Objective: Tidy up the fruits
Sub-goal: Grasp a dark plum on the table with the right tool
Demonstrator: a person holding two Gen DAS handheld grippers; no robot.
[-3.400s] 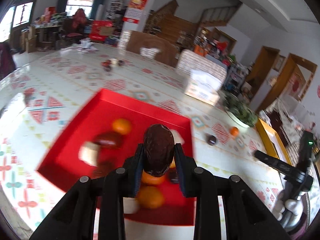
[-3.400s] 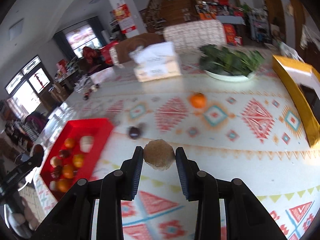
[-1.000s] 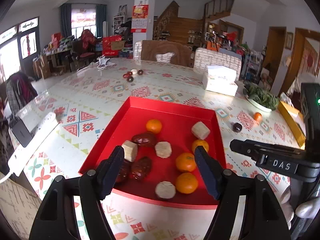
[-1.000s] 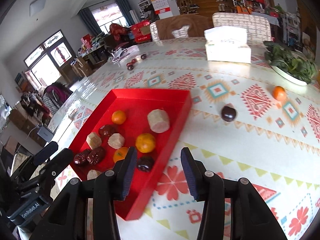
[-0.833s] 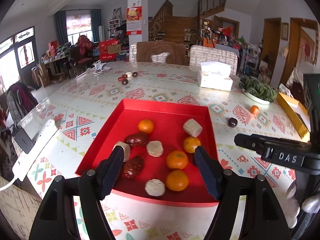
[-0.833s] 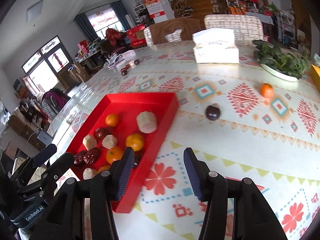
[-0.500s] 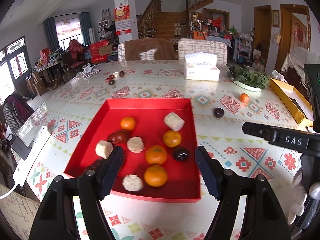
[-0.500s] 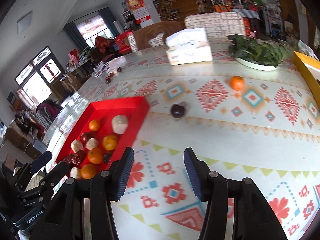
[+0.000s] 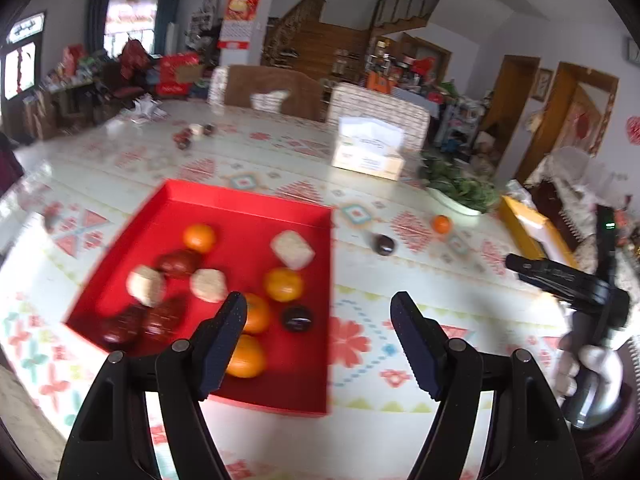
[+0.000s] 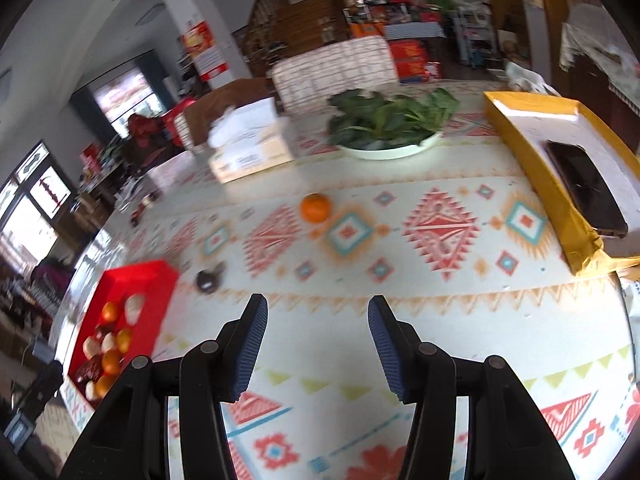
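Nearest in the left wrist view: left gripper [image 9: 320, 344], black plastic arms angled down over the near right corner of the shallow red rectangular tray [image 9: 256, 208], jaws spread wide with ridged dark-blue pads [image 9: 224, 332], nothing between them. Inside the tray, blurred: round orange tangerines [image 9: 244, 356], glossy dark-red wrinkled dates [image 9: 160, 316], pale rough-cut chunks [image 9: 292, 248], one small dark round fruit [image 9: 297, 318]. Far right in the same view, a white-gloved hand [image 9: 588, 372] gripping the black handle of the other tool.

Right gripper [image 10: 316, 340] tilted down over bare patterned cloth on the desk [image 10: 440, 320], jaws parted and empty, ribbed blue pads facing each other. Cloth glossy, cream with red, orange and teal diamond motifs.

Farther out, left of that gripper: a small dark purple round fruit [image 10: 208, 278] lying loose on the cloth just outside the tray's corner. Beyond it, well apart, a single loose orange tangerine [image 10: 316, 207] on the cloth. At right, a long yellow cardboard box [image 10: 556, 216] with a black phone [image 10: 584, 188] lying flat on top.

Farthest: a white oval dish of dark leafy greens [image 10: 384, 124], beside it a cream cardboard tissue box [image 10: 248, 148] with white tissue poking out, then chair backs at the desk's far edge.
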